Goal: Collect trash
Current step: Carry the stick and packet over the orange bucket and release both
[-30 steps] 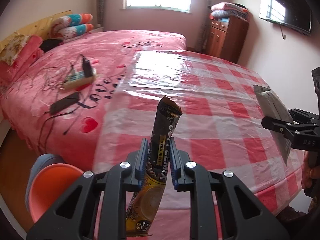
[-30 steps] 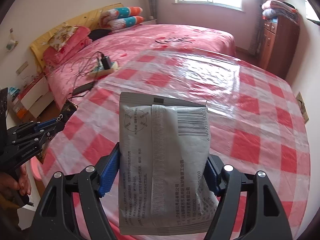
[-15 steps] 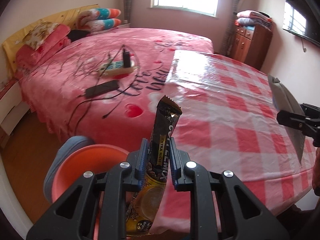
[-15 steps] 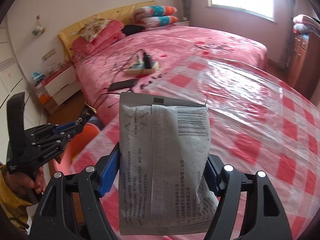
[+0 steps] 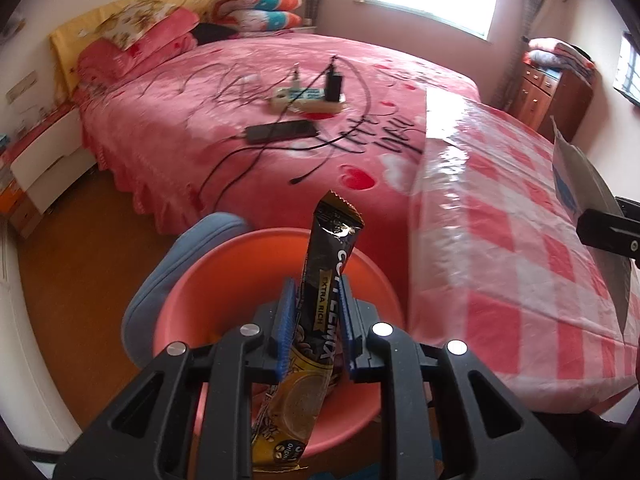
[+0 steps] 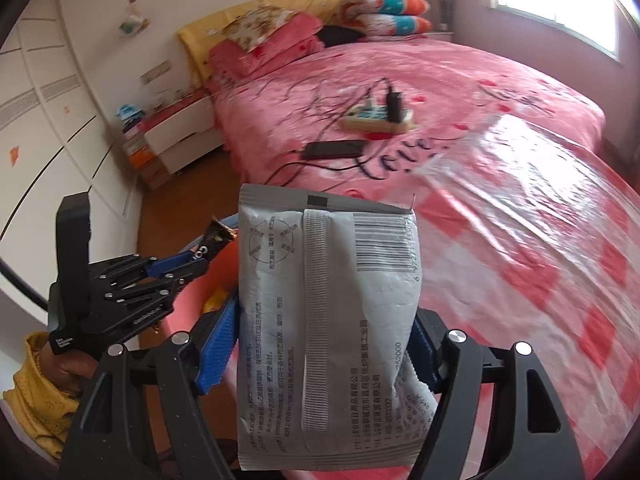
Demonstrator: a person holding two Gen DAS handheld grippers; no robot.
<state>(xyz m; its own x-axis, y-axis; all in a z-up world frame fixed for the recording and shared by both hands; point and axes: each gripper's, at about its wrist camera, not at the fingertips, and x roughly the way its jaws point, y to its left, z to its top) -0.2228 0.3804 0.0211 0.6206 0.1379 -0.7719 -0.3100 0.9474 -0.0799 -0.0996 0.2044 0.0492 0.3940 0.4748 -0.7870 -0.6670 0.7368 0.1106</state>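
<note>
My left gripper [image 5: 316,316] is shut on a black and yellow coffee stick wrapper [image 5: 320,304] and holds it upright over an orange basin [image 5: 192,292] on a blue stool [image 5: 160,276]. My right gripper [image 6: 324,332] is shut on a grey plastic pouch [image 6: 324,320] with a barcode, held upright above the table edge. In the right wrist view the left gripper [image 6: 200,260] with its wrapper [image 6: 216,240] is to the left, over the basin [image 6: 196,296]. In the left wrist view the pouch [image 5: 588,208] shows at the right edge.
A table with a red checked cloth [image 5: 520,240] under clear plastic stands to the right of the basin. Behind is a pink bed [image 5: 240,92] with a power strip [image 5: 308,100], a phone [image 5: 280,132] and cables. A wooden dresser [image 5: 556,92] stands at the back right.
Both grippers have swung left, away from the table top. The left gripper with the wrapper has come over the orange basin. Both still hold their trash.
</note>
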